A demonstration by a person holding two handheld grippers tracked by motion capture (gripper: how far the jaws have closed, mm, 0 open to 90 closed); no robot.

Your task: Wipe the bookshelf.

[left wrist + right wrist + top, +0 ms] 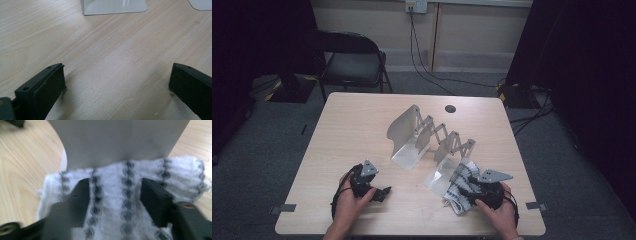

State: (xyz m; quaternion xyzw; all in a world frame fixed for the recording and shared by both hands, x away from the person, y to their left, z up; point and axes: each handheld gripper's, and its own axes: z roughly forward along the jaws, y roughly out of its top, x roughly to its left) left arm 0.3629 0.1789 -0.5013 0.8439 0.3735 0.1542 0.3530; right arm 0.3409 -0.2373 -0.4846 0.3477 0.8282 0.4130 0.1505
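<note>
So here's where I'm at: my right claw (113, 195) is sitting over the knitted cloth (130, 202), a white thing with dark diamond stripes, down at about 5 o'clock on the desk (357, 130). The jaws stand apart with the fabric between them, one to each side of a strip of it, and as far as I can see the pads aren't pinching anything (so I'd call it open, not a grip). The cloth's far edge lies right against the near plate of the expandable metal rack (427, 137), which stretches from the middle of the desk toward 5 o'clock. My left claw (117, 82) is parked at 7 o'clock, jaws wide, nothing but bare wood between them. Progress-wise I'd say we're early: the cloth is bunched on the desk, not lifted and not slotted into the rack, so grabbing and placing are both left. Hard to read: the right gripper view is blurry, the cloth's near end is cut off, and I can't tell whether its far edge tucks under that plate.
</note>
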